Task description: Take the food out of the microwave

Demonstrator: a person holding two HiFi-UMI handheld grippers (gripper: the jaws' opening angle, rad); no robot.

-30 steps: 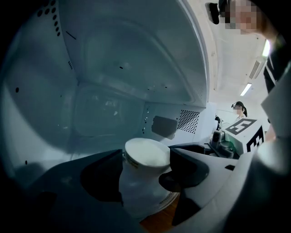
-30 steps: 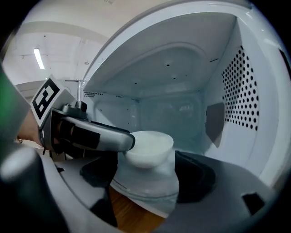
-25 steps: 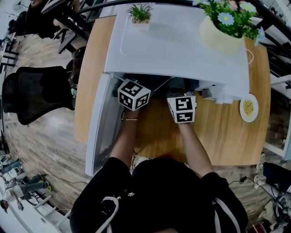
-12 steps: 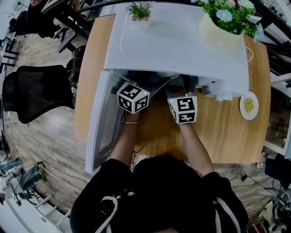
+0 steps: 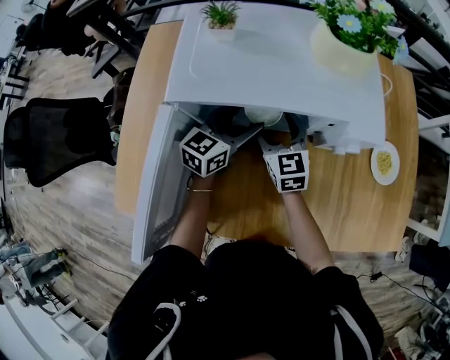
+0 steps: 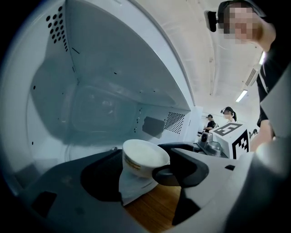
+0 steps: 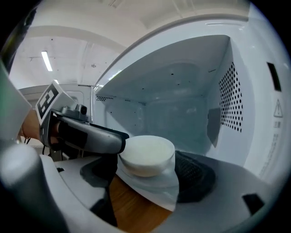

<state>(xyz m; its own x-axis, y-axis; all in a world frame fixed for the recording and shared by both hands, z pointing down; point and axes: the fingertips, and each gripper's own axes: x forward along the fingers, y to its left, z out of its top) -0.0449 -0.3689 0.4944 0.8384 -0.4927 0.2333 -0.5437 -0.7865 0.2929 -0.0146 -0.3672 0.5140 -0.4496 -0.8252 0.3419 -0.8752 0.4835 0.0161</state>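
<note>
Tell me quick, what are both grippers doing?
Left gripper: closed on the white bowl.
Right gripper: closed on the white bowl too.

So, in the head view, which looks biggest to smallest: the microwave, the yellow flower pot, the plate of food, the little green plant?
1. The microwave, by far.
2. The yellow flower pot.
3. The plate of food and the little green plant look about alike; the plant sits higher, nearer the camera, so unranked.

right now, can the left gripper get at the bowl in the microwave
Likely yes. The microwave door stands open, nothing blocks the cavity, and the bowl sits at the opening between the jaws of the left gripper, which look closed on it. The right gripper holds its other side.
</note>
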